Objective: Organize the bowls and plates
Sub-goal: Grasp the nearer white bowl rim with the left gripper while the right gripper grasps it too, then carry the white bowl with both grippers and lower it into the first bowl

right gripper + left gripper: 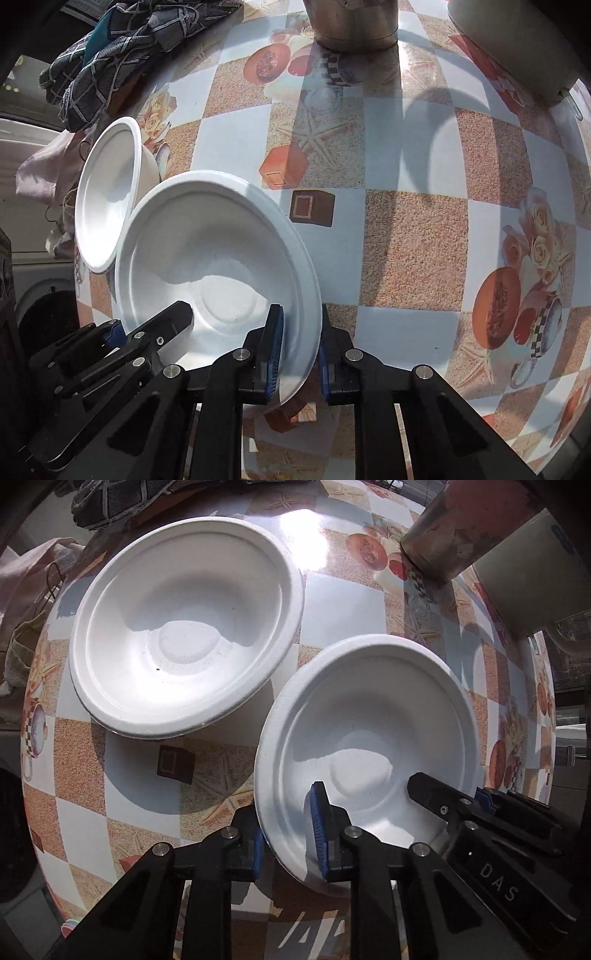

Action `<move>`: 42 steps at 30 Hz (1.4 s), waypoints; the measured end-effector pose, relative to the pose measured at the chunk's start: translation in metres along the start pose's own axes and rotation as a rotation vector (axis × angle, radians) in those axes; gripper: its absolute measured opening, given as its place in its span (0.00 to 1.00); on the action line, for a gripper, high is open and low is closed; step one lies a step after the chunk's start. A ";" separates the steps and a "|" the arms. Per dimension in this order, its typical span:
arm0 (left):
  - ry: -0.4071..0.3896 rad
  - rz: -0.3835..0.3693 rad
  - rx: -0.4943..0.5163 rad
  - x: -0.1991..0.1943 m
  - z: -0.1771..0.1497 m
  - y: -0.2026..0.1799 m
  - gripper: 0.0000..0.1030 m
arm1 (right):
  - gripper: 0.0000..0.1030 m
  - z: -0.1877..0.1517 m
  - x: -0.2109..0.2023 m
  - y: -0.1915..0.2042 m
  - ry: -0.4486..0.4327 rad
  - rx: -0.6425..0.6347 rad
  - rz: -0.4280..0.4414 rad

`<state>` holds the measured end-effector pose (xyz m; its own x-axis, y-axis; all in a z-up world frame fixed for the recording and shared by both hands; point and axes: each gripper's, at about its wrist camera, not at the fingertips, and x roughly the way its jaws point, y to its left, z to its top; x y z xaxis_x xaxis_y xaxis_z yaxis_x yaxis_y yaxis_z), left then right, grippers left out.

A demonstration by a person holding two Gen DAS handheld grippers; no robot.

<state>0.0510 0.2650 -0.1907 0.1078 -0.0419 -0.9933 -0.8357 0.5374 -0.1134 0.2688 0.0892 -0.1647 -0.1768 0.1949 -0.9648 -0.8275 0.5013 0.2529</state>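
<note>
Two white paper bowls are in view. The near bowl (373,716) (207,243) is held off the patterned table by both grippers. My left gripper (286,834) is shut on its left rim, one blue pad inside and one outside. My right gripper (301,354) is shut on its right rim in the same way; it shows in the left wrist view (436,797) reaching into the bowl. The second bowl (184,627) (107,192) sits on the table to the far left, apart from both grippers.
A metal pot (458,528) (351,22) stands at the back of the checked tablecloth (413,240). A large white container (528,576) is at the back right. A checked cloth (122,40) and pink cloth (29,579) lie at the table's left edge.
</note>
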 end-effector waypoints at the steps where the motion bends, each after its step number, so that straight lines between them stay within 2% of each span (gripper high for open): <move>1: 0.002 0.004 0.026 0.000 -0.005 -0.005 0.23 | 0.18 -0.006 0.000 -0.002 0.002 -0.003 -0.011; 9: 0.061 -0.011 0.231 0.006 -0.072 -0.045 0.23 | 0.19 -0.077 -0.008 -0.024 0.044 -0.007 -0.040; 13: 0.089 -0.016 0.302 0.010 -0.106 -0.056 0.26 | 0.19 -0.115 -0.007 -0.031 0.060 0.040 -0.043; 18: 0.088 0.001 0.380 0.004 -0.115 -0.071 0.26 | 0.20 -0.135 -0.015 -0.037 0.030 0.092 -0.048; 24: 0.019 0.018 0.474 -0.031 -0.116 -0.087 0.26 | 0.21 -0.153 -0.055 -0.054 -0.050 0.129 -0.037; 29: -0.019 0.006 0.563 -0.066 -0.142 -0.100 0.28 | 0.21 -0.169 -0.096 -0.072 -0.111 0.197 -0.035; 34: -0.018 -0.001 0.667 -0.071 -0.166 -0.122 0.32 | 0.21 -0.206 -0.104 -0.069 -0.142 0.274 -0.037; 39: 0.012 -0.017 0.756 -0.075 -0.197 -0.116 0.32 | 0.21 -0.247 -0.100 -0.062 -0.137 0.353 -0.035; 42: 0.033 0.006 0.811 -0.069 -0.215 -0.116 0.33 | 0.21 -0.268 -0.093 -0.059 -0.123 0.402 -0.029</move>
<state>0.0248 0.0245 -0.1140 0.0781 -0.0555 -0.9954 -0.1839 0.9805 -0.0691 0.1913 -0.1845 -0.1099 -0.0711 0.2625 -0.9623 -0.5531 0.7925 0.2571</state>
